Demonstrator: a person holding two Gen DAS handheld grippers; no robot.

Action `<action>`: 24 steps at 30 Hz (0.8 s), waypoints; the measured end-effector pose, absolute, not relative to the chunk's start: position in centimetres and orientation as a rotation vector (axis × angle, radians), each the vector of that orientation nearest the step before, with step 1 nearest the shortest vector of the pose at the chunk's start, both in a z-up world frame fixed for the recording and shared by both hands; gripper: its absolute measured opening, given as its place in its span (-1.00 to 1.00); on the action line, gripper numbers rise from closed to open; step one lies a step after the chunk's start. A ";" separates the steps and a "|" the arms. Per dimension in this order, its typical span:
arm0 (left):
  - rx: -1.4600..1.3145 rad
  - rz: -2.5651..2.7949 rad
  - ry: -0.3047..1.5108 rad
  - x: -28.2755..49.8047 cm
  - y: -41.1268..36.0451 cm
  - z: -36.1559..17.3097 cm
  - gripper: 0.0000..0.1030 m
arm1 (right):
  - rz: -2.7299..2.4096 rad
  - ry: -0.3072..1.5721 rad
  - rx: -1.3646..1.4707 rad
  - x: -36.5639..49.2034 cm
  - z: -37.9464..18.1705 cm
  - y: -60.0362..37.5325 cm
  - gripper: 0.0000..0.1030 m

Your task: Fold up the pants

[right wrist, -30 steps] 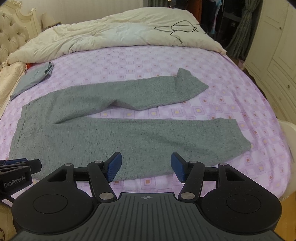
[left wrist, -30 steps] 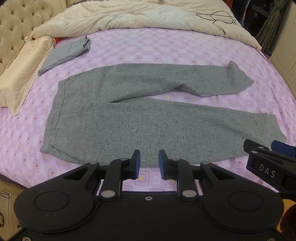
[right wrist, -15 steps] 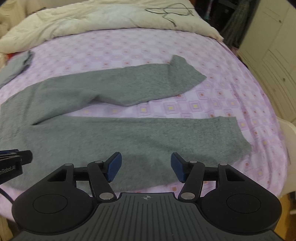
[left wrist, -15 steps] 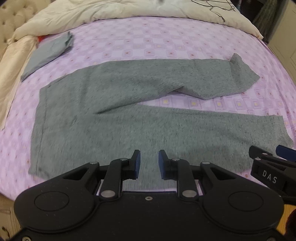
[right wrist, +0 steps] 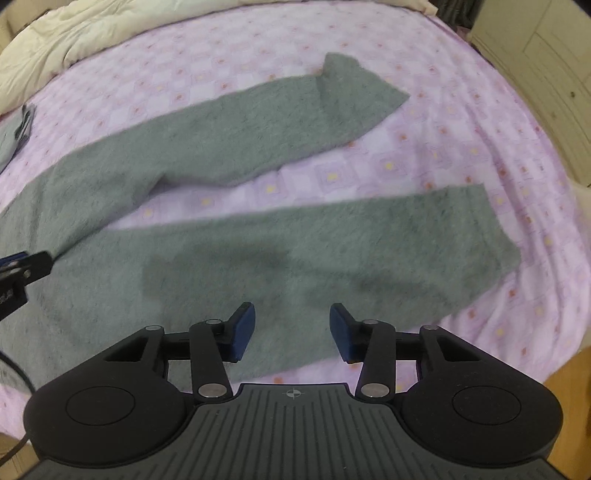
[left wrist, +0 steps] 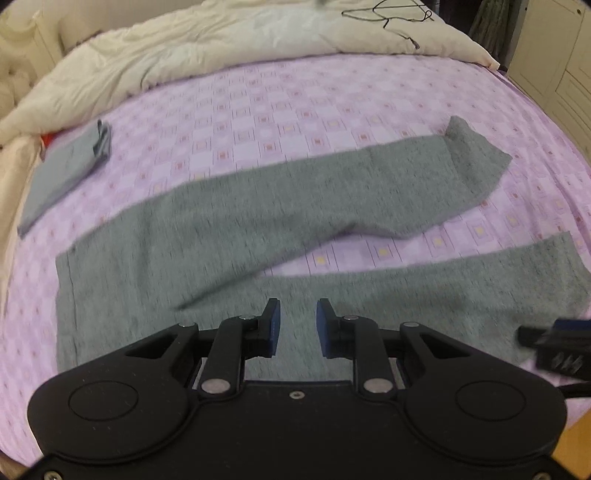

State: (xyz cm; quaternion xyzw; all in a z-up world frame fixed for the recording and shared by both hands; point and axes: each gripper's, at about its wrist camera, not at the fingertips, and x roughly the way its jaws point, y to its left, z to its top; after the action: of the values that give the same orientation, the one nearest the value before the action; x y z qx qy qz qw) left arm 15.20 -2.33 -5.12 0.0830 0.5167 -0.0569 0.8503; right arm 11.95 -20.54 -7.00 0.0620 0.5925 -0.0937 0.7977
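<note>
The grey pants [left wrist: 229, 236] lie spread flat across the purple checked bed sheet [left wrist: 295, 110], waistband to the left and the two legs running out to the right, parted in a narrow V with sheet showing between them; the far leg ends in a cuff that is bunched and turned up at its far corner, while the near leg lies smooth along the near edge of the bed. No fold has been made yet, so by the look of it the task is at its very start and everything remains: bringing one leg over the other, then doubling the length. The left gripper [left wrist: 297, 326] hovers over the near leg close to the crotch, its blue pads a small gap apart with nothing between them and no cloth pinched. The right gripper [right wrist: 291, 330] hangs over the near leg further right, toward the cuff; its jaws are closing but stand well apart, and only the fabric below shows through the gap, none of it caught. Whether either set of pads touches the cloth cannot be told, though both appear clear of it. A folded blue-grey garment [left wrist: 62, 173] rests at the far left near a cream duvet [left wrist: 221, 48] heaped along the far side, with a black cable [left wrist: 388, 14] lying on it
</note>
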 end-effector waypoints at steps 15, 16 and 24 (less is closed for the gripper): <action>0.026 0.131 1.196 18.3 -3.5 -7.1 -0.39 | -0.242 1.188 0.149 25.5 -10.0 -35.9 -0.15; 0.036 0.146 1.211 18.3 -4.0 -7.4 -0.39 | -0.241 1.183 0.181 26.6 -10.5 -37.1 -0.15; -0.019 0.281 1.279 17.4 -6.1 -8.1 -0.38 | -0.276 1.148 0.324 33.6 -14.6 -42.9 -0.15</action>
State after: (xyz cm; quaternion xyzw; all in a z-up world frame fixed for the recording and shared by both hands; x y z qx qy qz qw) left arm 17.36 -6.08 -8.06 -0.0090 0.5947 0.1307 0.7932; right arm 33.58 -42.92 -14.63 0.1521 0.5389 -0.1295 0.8183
